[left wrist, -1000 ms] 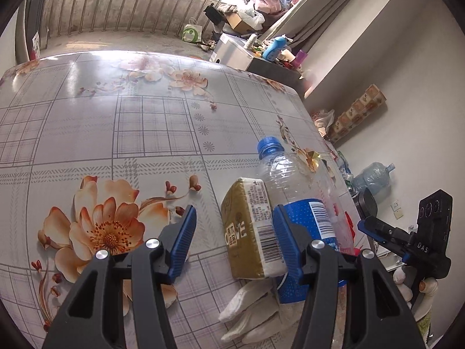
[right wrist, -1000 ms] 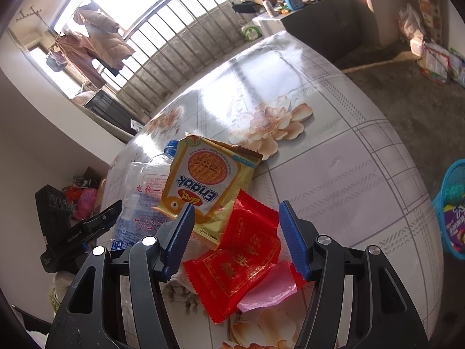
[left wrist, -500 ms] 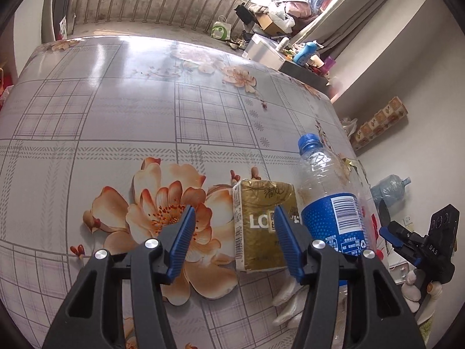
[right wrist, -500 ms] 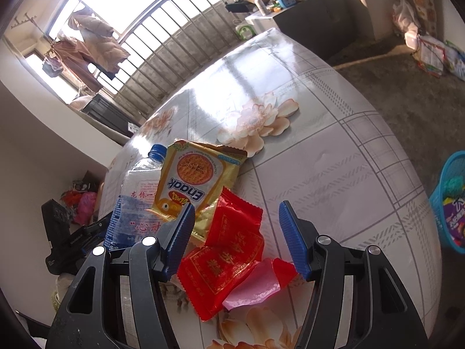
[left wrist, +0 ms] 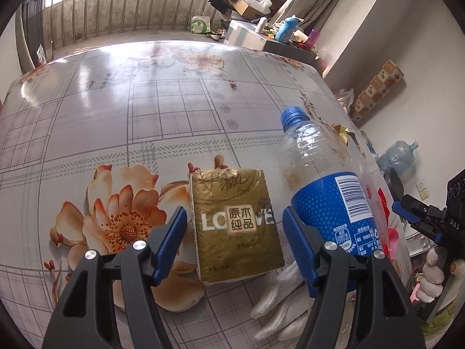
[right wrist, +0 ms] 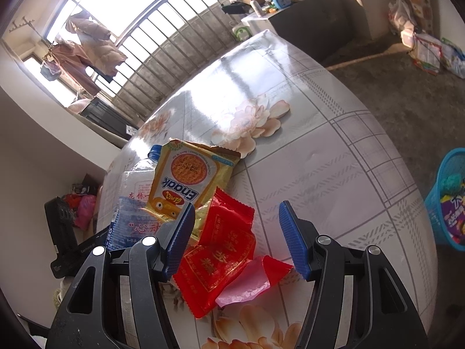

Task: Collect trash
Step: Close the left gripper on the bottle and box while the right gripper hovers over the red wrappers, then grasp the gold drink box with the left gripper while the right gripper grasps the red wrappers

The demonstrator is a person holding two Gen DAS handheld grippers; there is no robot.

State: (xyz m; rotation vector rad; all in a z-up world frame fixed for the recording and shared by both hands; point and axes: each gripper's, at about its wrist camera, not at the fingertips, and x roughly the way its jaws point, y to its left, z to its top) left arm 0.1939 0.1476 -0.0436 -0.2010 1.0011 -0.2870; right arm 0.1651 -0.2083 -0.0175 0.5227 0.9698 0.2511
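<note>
A gold tissue pack [left wrist: 235, 224] lies flat on the flowered table [left wrist: 116, 110]. My left gripper [left wrist: 232, 218] straddles it with jaws opening; the pads stand just clear of its sides. A clear bottle with a blue label [left wrist: 328, 192] lies right of the right finger, over a white glove [left wrist: 279, 299]. In the right wrist view my right gripper [right wrist: 236, 212] hangs open above a red wrapper [right wrist: 221, 250]. A yellow snack packet [right wrist: 189, 180] lies on the bottle [right wrist: 130, 203] behind its left finger.
A blue basket [right wrist: 447, 200] with rubbish stands on the floor past the table's right edge. A cluttered cabinet [left wrist: 261, 40] and window bars lie beyond the far edge. The other gripper [left wrist: 418, 212] shows at the right edge of the left wrist view.
The left gripper shifted so the gold pack, earlier beside its right finger, now lies face up between both fingers, and its jaws stand wider. The right gripper has barely moved.
</note>
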